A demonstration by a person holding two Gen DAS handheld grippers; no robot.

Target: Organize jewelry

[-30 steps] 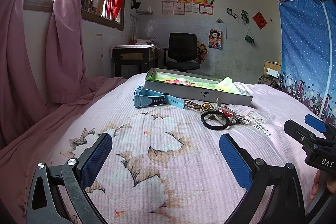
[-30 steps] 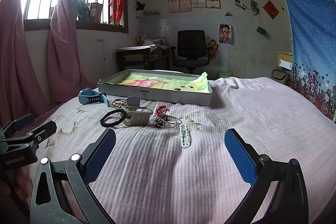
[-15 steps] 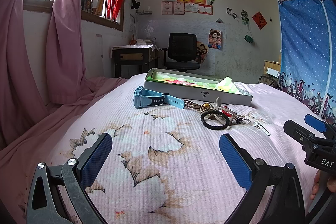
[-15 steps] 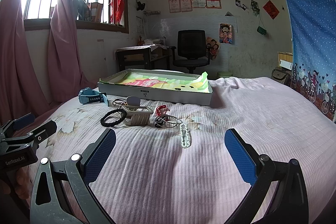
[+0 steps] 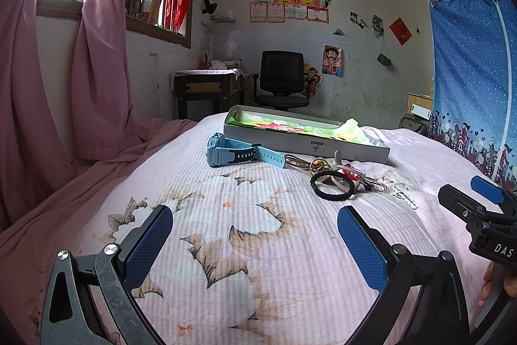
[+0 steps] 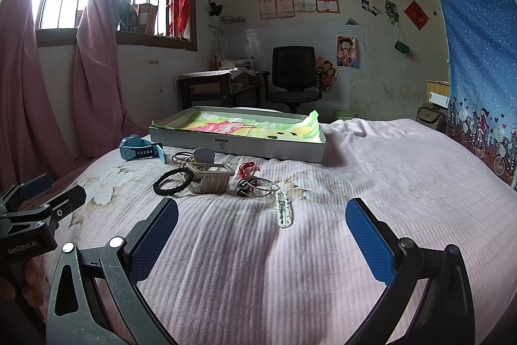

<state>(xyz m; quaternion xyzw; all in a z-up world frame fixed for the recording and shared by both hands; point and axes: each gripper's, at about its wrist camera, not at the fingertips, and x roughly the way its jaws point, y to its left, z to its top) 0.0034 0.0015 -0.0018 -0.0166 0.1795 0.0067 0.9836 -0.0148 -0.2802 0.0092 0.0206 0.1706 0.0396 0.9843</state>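
Tangling is the main risk here. Both grippers hover low over the near part of the bed [image 6: 371, 157], fingers spread wide and grasping nothing: the left gripper [image 5: 255, 243] over the flower print, the right gripper [image 6: 261, 235] over the plain stripes. The jewelry lies in a loose cluster toward the far edge of the bed, just in front of the open box [image 6: 237, 138]. The black braided bracelet [image 6: 173, 181] touches the beige clip [image 6: 211, 178]; thin wire rings [image 6: 261, 183] and a red cord [image 6: 247, 168] overlap beside it; the white chain piece [image 6: 283, 209] lies nearest the right gripper. The blue watch [image 5: 232, 151] sits apart, toward the left edge. A pinch on one ring would likely drag its neighbours along. The soft quilt may also give under the fingers, so thin pieces could sink into the ribbing and slip the grasp. A hurried drop could miss the box's shallow wall.
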